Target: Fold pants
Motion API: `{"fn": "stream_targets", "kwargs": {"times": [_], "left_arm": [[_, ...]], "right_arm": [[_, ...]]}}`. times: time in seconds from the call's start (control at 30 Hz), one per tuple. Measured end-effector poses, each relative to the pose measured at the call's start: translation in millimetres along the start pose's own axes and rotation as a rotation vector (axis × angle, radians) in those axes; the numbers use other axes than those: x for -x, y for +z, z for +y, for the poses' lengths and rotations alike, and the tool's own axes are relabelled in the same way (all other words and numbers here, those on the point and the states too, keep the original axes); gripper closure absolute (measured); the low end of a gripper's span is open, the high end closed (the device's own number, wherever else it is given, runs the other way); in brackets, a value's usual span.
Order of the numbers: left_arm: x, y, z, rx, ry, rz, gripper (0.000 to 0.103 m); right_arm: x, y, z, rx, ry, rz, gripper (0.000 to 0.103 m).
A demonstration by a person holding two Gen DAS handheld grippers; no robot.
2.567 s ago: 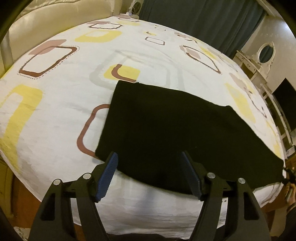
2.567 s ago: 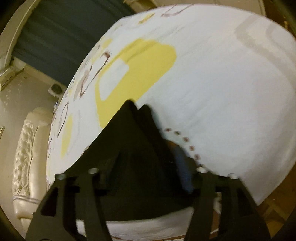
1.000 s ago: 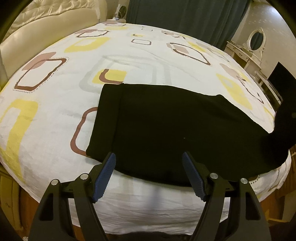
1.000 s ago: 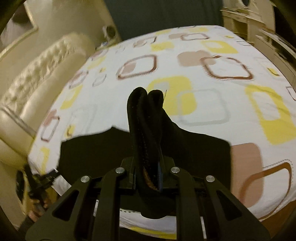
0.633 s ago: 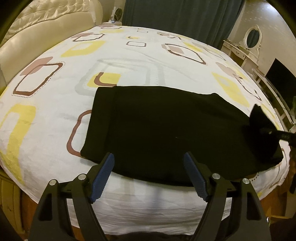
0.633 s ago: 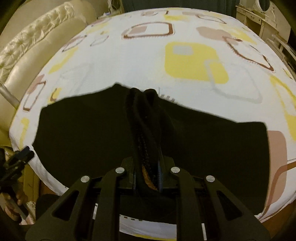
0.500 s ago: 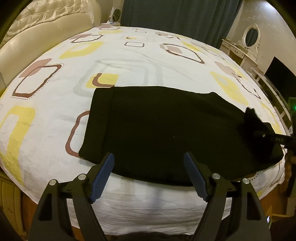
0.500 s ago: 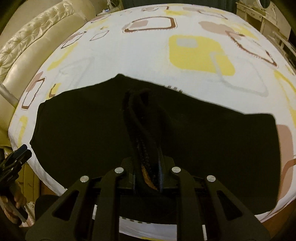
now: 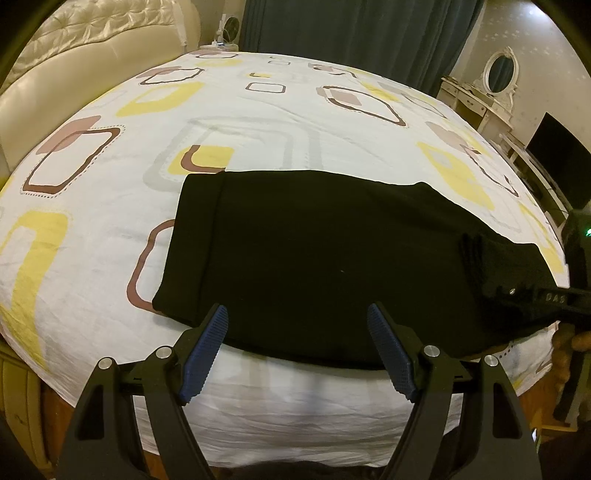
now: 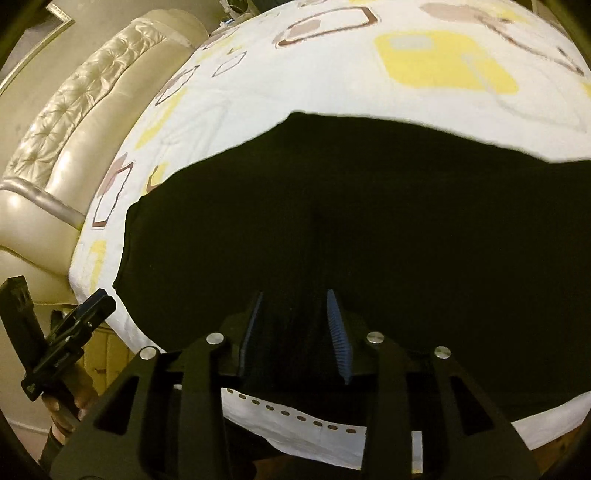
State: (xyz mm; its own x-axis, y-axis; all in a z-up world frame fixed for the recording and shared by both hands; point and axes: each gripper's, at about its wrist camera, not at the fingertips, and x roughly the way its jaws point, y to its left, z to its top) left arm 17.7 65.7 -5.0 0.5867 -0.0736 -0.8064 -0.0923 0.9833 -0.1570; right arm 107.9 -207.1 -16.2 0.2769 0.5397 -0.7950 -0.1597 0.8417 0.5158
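The black pants [image 9: 314, 258] lie folded flat on the white patterned bedsheet [image 9: 258, 122], and fill the middle of the right wrist view [image 10: 351, 221]. My left gripper [image 9: 297, 350] is open and empty, hovering over the pants' near edge. My right gripper [image 10: 295, 325] is open, low over the pants' end, with black cloth lying loose between its blue pads [image 10: 338, 332]. It shows in the left wrist view [image 9: 517, 291] at the right end of the pants.
A cream tufted headboard [image 9: 74, 55] stands at the left. Dark curtains [image 9: 351, 33], a white vanity with an oval mirror [image 9: 498, 74] and a dark screen [image 9: 554, 158] are at the back right. The bed's front edge [image 9: 295, 424] is just below my left gripper.
My right gripper carried the pants' end over and down onto the pants, then opened and let the cloth go. My left gripper stayed open and nearly still.
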Motion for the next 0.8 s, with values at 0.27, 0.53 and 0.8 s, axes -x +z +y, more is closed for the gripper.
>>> {"fn": "stream_targets", "kwargs": {"times": [0.27,0.53,0.8], "left_arm": [[0.7,-1.3,-0.7,-0.010,-0.010,0.001,0.026],[-0.8,-0.3,0.0,0.007,-0.021,0.006,0.026],[-1.3,-1.5,-1.9,-0.011,-0.016,0.007,0.026]], "right_arm": [[70.5,-12.8,-19.3,-0.048,0.201,-0.198,0.062],[189.5,-55.1,-164.1,-0.366,-0.015,-0.512,0.041],[133.6,-84.2,-230.0,-0.571,0.178,-0.379,0.042]]}}
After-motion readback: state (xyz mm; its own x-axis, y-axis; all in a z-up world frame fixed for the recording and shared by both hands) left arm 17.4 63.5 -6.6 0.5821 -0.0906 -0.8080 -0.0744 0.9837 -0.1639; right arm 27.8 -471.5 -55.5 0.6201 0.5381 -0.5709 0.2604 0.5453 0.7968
